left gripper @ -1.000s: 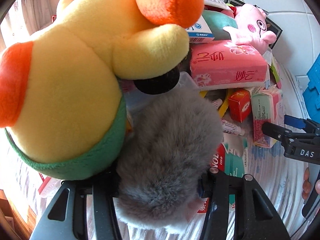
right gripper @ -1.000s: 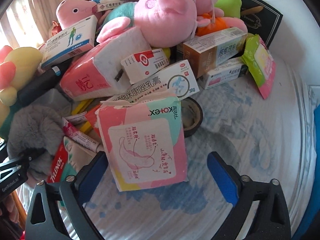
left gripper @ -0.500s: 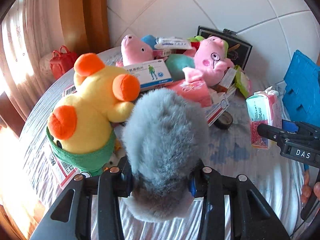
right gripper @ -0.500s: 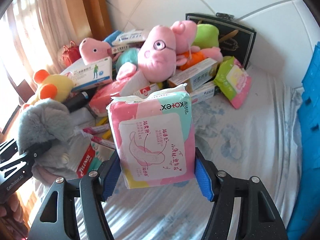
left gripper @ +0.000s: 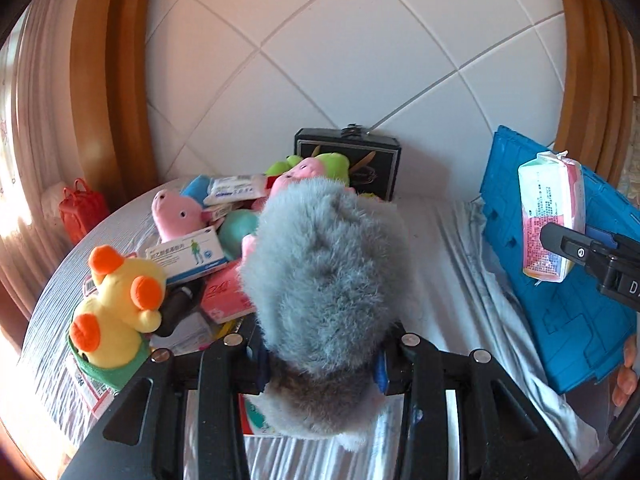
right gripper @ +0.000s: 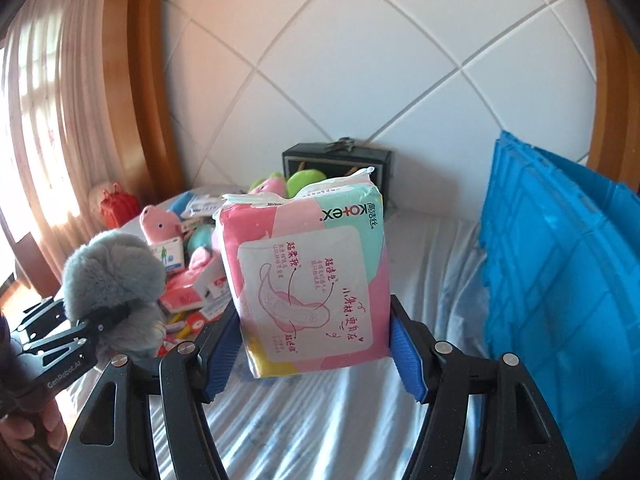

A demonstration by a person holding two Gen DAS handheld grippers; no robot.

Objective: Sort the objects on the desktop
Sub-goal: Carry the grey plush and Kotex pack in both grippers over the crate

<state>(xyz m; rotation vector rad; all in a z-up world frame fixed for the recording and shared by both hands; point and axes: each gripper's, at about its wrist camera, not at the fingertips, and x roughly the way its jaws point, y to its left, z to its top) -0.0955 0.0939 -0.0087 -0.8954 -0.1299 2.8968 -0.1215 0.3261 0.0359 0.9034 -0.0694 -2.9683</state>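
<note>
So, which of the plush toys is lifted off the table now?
The grey fluffy one, clamped in the left tongs; the yellow duck lies in the pile.

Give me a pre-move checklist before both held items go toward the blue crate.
1. Left gripper grip on the grey fluffy toy: ok, jaws shut on its lower part.
2. Right gripper grip on the Kotex pack: ok, blue pads press both sides, pack upright.
3. Both items lifted off the pile: ok, they hang above the striped cloth.
4. Blue crate in view: ok, on the right.
5. Crate's opening and contents: cannot tell, only its outer wall shows.
6. Left camera's forward view: not ok, the toy blocks the centre.
</note>
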